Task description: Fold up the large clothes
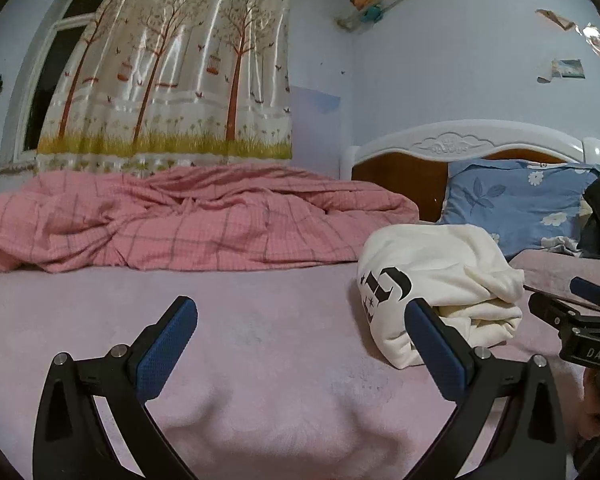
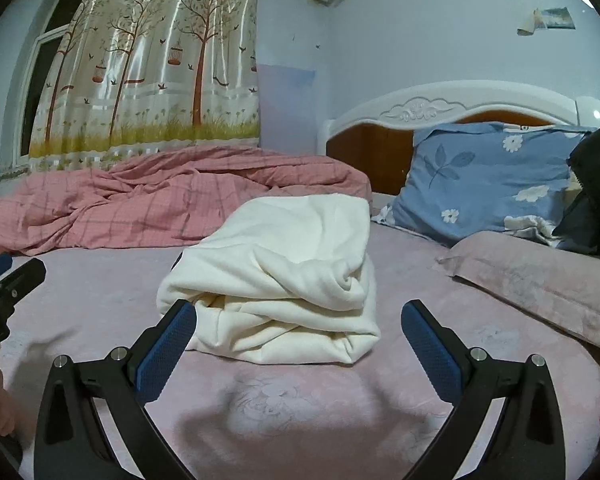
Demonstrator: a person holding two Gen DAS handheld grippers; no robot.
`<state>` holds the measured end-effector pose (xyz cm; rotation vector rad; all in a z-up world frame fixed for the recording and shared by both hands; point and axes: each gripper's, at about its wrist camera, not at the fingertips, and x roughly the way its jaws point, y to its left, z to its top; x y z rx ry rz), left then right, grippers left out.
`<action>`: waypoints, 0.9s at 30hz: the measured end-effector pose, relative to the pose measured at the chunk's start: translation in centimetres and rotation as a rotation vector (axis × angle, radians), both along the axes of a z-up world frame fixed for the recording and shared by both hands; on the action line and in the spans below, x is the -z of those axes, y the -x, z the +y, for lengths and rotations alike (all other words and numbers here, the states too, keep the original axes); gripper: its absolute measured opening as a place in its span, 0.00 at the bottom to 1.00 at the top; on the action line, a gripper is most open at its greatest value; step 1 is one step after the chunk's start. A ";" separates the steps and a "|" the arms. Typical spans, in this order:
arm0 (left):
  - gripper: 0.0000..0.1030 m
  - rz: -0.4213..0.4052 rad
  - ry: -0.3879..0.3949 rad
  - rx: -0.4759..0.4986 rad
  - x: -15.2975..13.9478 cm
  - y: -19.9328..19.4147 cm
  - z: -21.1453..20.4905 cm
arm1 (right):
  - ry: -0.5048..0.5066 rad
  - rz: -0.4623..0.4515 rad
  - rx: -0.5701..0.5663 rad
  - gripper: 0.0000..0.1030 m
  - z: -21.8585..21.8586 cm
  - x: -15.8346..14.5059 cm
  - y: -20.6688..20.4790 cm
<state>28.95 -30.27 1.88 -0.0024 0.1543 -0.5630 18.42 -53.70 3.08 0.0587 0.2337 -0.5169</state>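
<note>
A cream-white sweatshirt lies folded into a thick bundle on the pink bedsheet. In the left wrist view its black printed letters face left. My right gripper stands wide open just in front of the bundle, and its blue pads are not pressing the cloth. My left gripper is also wide open over bare sheet, with the sweatshirt just beyond its right finger. Each gripper shows at the edge of the other's view: the right gripper and the left gripper.
A rumpled pink plaid quilt lies along the far side under a tree-print curtain. A blue floral pillow leans on the white and brown headboard. A pale pink pillow and a dark bundle sit at the right.
</note>
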 end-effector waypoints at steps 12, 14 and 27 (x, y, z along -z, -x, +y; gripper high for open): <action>1.00 0.020 0.000 -0.031 0.2 -0.3 0.3 | 0.008 0.016 -0.008 1.00 0.2 -0.1 -0.2; 1.00 0.016 0.009 -0.031 0.2 -0.3 0.3 | 0.005 0.018 -0.009 1.00 0.2 0.0 -0.2; 1.00 -0.046 -0.007 -0.036 0.2 0.8 -0.8 | 0.027 0.016 -0.025 1.00 0.7 0.2 -0.4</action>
